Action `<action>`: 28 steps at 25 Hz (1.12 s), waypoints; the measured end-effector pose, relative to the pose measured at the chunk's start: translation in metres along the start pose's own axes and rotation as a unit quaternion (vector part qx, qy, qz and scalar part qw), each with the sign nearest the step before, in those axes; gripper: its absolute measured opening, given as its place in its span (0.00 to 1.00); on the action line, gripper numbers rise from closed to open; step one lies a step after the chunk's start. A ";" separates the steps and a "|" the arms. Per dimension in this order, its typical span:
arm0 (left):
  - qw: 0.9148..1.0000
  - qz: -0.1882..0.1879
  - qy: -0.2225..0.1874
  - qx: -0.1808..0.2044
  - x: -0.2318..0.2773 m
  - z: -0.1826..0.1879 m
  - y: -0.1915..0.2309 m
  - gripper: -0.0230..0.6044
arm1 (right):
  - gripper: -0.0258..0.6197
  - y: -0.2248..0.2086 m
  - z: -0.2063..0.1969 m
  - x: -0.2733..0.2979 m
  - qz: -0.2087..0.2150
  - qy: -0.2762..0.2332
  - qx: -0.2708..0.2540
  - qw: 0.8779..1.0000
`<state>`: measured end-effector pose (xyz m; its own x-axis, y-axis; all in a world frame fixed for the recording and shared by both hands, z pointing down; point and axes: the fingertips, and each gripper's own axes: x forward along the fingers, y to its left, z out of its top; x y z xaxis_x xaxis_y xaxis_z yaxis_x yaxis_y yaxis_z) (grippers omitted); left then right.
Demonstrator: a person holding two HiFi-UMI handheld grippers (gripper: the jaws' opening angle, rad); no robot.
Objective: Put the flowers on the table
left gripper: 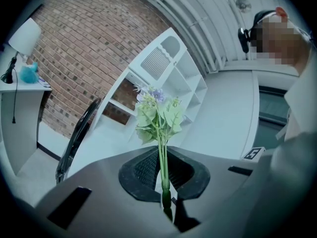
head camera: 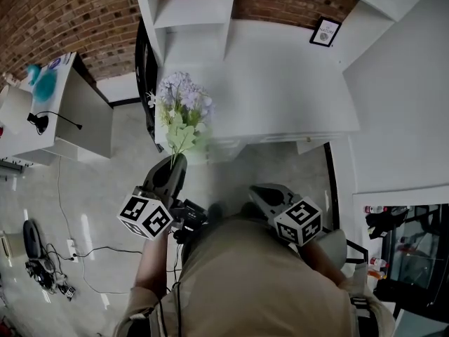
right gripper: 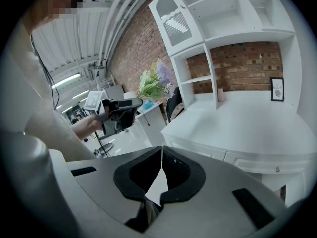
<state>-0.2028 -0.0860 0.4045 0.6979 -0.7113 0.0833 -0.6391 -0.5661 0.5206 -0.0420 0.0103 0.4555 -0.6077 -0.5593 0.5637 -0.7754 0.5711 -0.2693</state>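
My left tongs (head camera: 175,163) were clamped tight on the stems of the flowers (head camera: 181,111), which hung in the air by the near corner of the counter (head camera: 280,83), not on it yet; right tongs (right gripper: 162,149) were pinched shut on nothing. I figured the move was to hold that squeeze and get the bunch low over the white top before letting go. Pale purple blooms, light green leaves, thin stems that looked floppy.

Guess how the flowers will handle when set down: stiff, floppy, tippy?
Probably light: the left hand-held gripper holds the flowers by thin stems alone. Stems seem fairly stiff, running straight from the jaws. Likely top-heavy, blooms bunched at the far end, so on the table they would lie down, not stand.
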 end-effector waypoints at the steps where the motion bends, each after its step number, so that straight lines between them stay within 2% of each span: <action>1: 1.000 0.001 -0.001 -0.002 0.001 -0.001 0.000 0.06 | 0.07 0.000 -0.002 0.000 0.002 0.004 0.001 1.000; 7: 1.000 0.012 -0.001 -0.003 0.015 0.000 0.007 0.06 | 0.07 -0.015 0.004 0.009 0.012 0.009 -0.001 1.000; 16: 0.999 0.035 0.016 0.002 0.050 -0.001 0.005 0.06 | 0.07 -0.042 0.015 0.022 0.059 0.021 0.004 0.998; 28: 0.998 0.006 0.057 0.004 0.130 -0.013 -0.013 0.06 | 0.07 -0.110 0.025 0.016 0.045 0.010 0.040 0.998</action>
<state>-0.0992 -0.1661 0.4196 0.7217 -0.6667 0.1865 -0.6504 -0.5606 0.5126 0.0296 -0.0763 0.4744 -0.6735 -0.4955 0.5486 -0.7290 0.5682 -0.3818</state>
